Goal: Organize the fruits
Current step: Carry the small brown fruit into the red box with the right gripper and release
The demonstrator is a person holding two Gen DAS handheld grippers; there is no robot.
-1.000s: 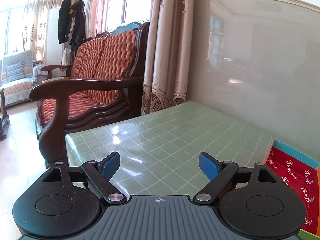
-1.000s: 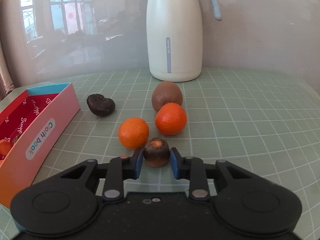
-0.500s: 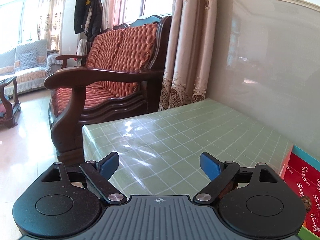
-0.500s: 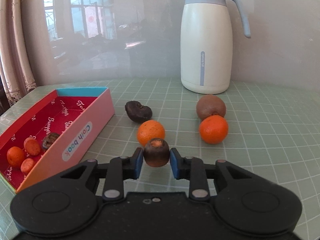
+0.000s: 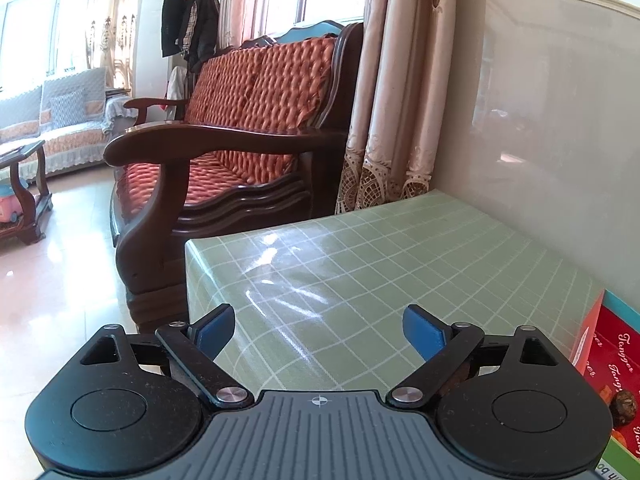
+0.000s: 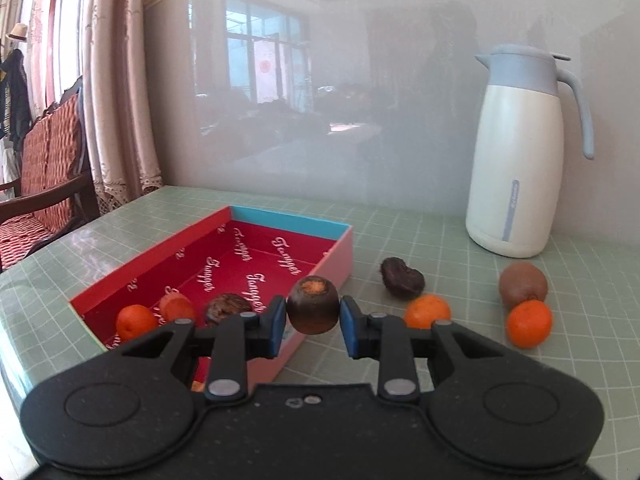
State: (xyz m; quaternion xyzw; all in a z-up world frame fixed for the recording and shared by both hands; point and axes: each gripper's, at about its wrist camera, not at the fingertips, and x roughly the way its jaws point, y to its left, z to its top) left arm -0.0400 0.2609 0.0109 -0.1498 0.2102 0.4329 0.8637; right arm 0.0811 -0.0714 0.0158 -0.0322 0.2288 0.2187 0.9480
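My right gripper (image 6: 313, 320) is shut on a small dark brown fruit (image 6: 312, 310) with an orange top, held above the near right wall of the red box (image 6: 256, 264). The box holds two small oranges (image 6: 136, 322) and a dark fruit (image 6: 228, 308). On the table to the right lie a dark wrinkled fruit (image 6: 401, 282), two oranges (image 6: 427, 312) (image 6: 529, 323) and a brown kiwi (image 6: 523, 284). My left gripper (image 5: 319, 330) is open and empty over the green table, with the box's corner (image 5: 612, 360) at its right.
A white and blue thermos jug (image 6: 516, 160) stands at the back right by the wall. The green checked table (image 5: 360, 264) ends at its left edge, with a wooden sofa (image 5: 224, 148) and curtain (image 5: 396, 100) beyond.
My right gripper has carried the dark fruit up and leftward, from beside the oranges to over the box. The left gripper's view has swung slightly; it stays open.
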